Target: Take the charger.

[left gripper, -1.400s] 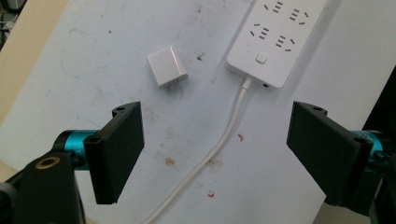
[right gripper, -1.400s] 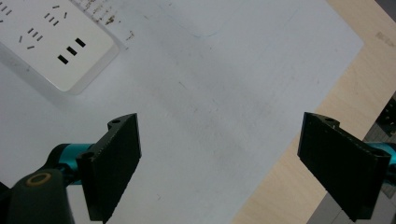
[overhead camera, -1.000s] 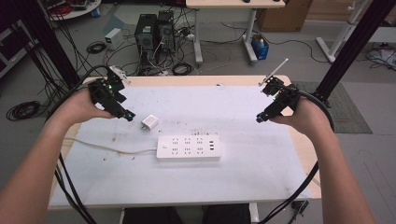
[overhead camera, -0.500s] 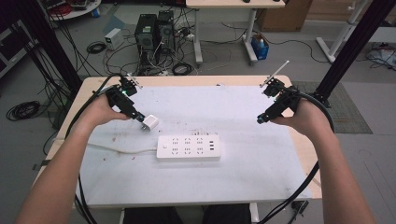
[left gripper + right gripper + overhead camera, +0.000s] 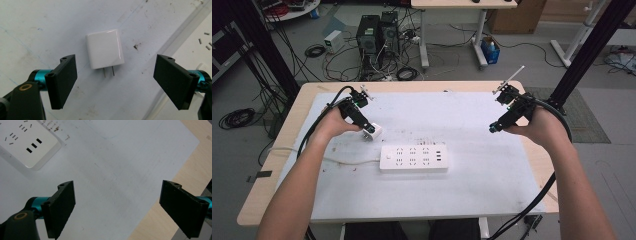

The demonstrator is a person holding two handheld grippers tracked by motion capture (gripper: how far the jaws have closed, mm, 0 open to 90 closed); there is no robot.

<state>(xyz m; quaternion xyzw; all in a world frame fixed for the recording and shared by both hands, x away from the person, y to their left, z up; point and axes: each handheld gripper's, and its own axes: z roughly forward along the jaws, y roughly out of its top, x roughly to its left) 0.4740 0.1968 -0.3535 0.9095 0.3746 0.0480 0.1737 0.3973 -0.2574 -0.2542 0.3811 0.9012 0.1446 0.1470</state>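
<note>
A small white plug adapter (image 5: 105, 48) with two metal prongs lies flat on the white mat, prongs pointing toward the camera. My left gripper (image 5: 115, 83) hangs just above it, open, its jaws wide on either side and touching nothing. In the high view the adapter (image 5: 373, 132) sits at the tip of the left gripper (image 5: 364, 127), just up-left of a white power strip (image 5: 413, 158). My right gripper (image 5: 493, 128) hovers open over bare mat at the right; in its own view the right gripper (image 5: 117, 207) holds nothing and the power strip (image 5: 27, 142) lies at top left.
The strip's white cord (image 5: 307, 152) runs left across the mat toward the table edge. The wooden table (image 5: 532, 150) borders the white mat (image 5: 472, 190). Black cables trail from both grippers. Computers and loose wires sit on the floor beyond the table.
My left gripper has moved right and toward the adapter, now hovering right over it. The right gripper has stayed put.
</note>
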